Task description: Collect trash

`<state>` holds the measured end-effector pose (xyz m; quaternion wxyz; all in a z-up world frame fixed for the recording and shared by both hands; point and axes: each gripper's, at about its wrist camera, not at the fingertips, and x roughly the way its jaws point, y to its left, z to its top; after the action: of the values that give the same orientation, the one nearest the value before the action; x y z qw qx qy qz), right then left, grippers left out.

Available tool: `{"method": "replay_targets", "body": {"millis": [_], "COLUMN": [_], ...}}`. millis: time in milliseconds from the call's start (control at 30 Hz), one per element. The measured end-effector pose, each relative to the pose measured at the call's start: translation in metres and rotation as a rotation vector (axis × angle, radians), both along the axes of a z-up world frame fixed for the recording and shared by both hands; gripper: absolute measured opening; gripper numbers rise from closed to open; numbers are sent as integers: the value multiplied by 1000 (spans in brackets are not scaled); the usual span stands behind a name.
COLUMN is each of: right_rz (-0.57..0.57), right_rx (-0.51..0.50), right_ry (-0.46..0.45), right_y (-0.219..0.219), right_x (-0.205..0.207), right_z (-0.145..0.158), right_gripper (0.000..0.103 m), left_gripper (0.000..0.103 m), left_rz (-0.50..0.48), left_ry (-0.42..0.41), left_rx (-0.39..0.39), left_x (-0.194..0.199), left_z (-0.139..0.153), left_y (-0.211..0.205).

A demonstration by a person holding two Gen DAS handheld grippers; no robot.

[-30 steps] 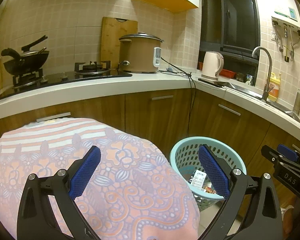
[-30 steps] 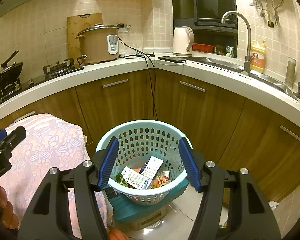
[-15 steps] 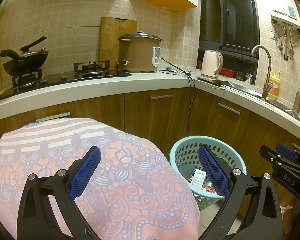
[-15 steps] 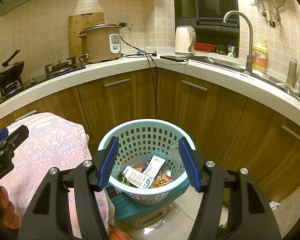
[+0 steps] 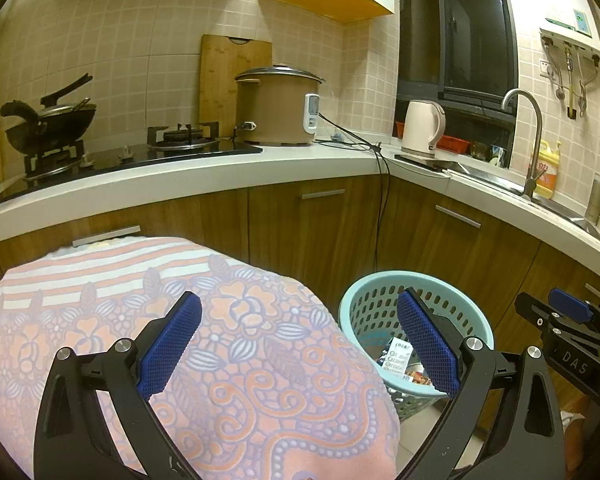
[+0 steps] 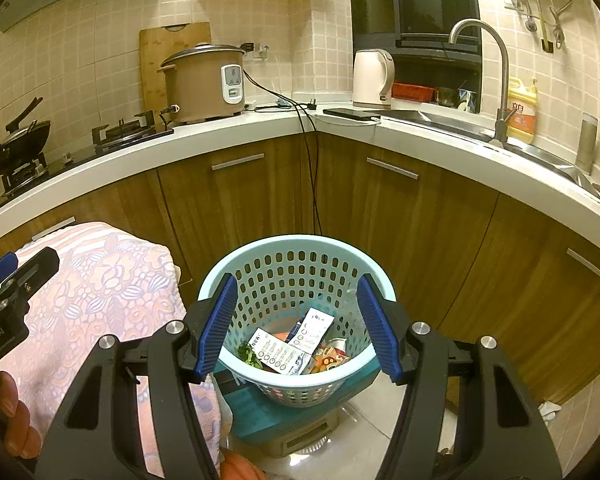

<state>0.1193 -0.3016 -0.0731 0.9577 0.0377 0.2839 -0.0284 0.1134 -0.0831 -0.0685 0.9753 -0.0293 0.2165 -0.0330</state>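
Both grippers are idling with jaws apart and nothing between the pads. The right gripper [image 6: 294,326] is hovering above the light-blue perforated basket [image 6: 296,248], probably because this is the drop point for the trash: printed paper packets [image 6: 278,350], green scraps and wrappers are lying at the bottom. The basket is sitting on a teal box [image 6: 260,416] on the floor, likely to bring its rim nearer. The left gripper [image 5: 296,348] is hanging over a floral cloth-covered surface [image 5: 240,340] with no trash showing on it.

Right view only: basket contents, teal box. Left view only: full cloth top, basket just beside it.
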Motion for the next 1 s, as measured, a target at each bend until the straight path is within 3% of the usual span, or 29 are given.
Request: {"method": "replay_targets", "body": {"millis": [700, 1000], "right_rz": [4, 20], "right_rx": [11, 7], "right_ry": [-2, -4], "right_y": [-2, 3], "right_x": [-1, -4], "right_z": [0, 3], "right_gripper": [59, 59], "left_gripper": [95, 95], "left_rz": [1, 8], "left_ry": [-10, -73], "left_rx": [35, 84], "left_x": [2, -8], "left_z": [2, 12], "left_y": [5, -3]}}
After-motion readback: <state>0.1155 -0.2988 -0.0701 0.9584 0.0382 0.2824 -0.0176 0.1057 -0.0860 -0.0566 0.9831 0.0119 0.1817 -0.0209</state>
